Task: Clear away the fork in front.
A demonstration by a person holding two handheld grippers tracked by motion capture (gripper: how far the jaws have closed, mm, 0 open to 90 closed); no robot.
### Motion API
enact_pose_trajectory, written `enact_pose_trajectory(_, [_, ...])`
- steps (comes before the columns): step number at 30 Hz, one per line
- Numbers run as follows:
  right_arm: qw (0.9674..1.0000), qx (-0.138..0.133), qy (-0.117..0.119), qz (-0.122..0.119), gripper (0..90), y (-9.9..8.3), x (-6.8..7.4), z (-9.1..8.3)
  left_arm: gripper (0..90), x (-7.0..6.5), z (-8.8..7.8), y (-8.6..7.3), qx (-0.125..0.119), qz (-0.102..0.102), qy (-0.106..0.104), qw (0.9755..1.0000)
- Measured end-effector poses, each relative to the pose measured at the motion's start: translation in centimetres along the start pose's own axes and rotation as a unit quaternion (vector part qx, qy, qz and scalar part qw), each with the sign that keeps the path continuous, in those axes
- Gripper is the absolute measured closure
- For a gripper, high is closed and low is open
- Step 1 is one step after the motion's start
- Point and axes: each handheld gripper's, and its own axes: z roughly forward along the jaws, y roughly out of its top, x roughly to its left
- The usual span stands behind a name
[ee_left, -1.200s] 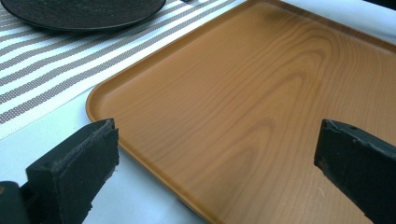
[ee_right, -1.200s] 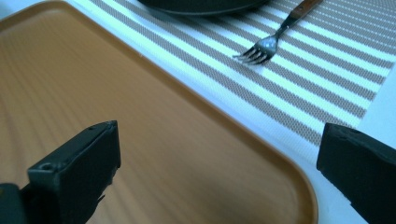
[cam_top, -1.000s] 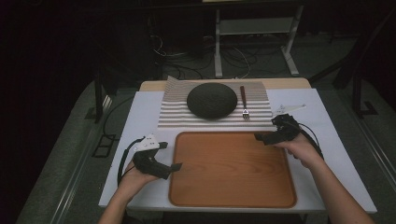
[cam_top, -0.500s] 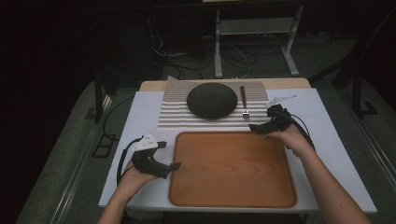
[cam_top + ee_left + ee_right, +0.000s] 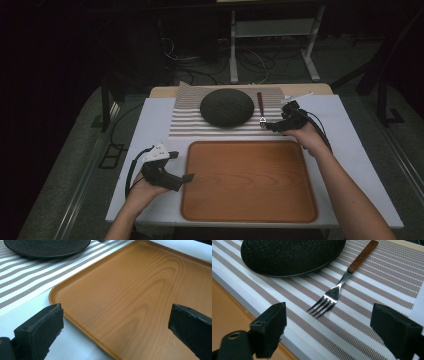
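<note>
A fork [image 5: 337, 291] with a wooden handle [image 5: 260, 101] lies on a striped placemat [image 5: 192, 120], to the right of a dark round plate [image 5: 227, 106]. My right gripper [image 5: 270, 125] hovers low at the mat's right edge and points at the fork's tines. Its jaws [image 5: 329, 315] stand wide and have just been closing a little, with the tines ahead of them and untouched. My left gripper [image 5: 186, 178] rests open at the left edge of the wooden tray [image 5: 250, 180], whose corner lies between its jaws [image 5: 116, 312].
The white table top [image 5: 150, 135] carries the mat at the back and the tray [image 5: 130, 290] at the front. Bare white strips run along both sides. A metal stand and cables [image 5: 270, 50] sit on the floor beyond the table.
My right hand has moved away from the tray's far right corner, up and left toward the fork's tines. The left hand has stayed where it was.
</note>
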Motion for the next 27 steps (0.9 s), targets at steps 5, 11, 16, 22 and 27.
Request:
enact_pose_trajectory(5, [0.9999,0.011,0.000,-0.001,18.1,0.9,-0.3,0.6,0.0,-0.1,0.1,0.0,0.002,0.003,0.001,1.0000])
enact_pose_trajectory(11, [0.9995,0.031,-0.002,0.002,23.4,2.3,-0.8,1.9,0.0,0.0,0.1,0.0,0.000,0.003,0.001,1.0000])
enact_pose_trajectory(16, [0.9988,0.048,-0.010,0.003,25.7,3.6,-1.1,3.1,0.0,-0.1,0.1,0.0,0.001,0.005,0.001,1.0000])
enact_pose_trajectory(22, [0.9974,0.068,-0.023,0.009,32.1,5.2,-1.2,4.5,0.0,-0.1,0.1,0.0,-0.001,0.004,-0.001,1.0000])
enact_pose_trajectory(27, [0.9951,0.092,-0.031,0.019,38.0,6.5,-1.5,5.8,0.0,-0.1,0.1,0.0,-0.002,0.004,-0.001,1.0000])
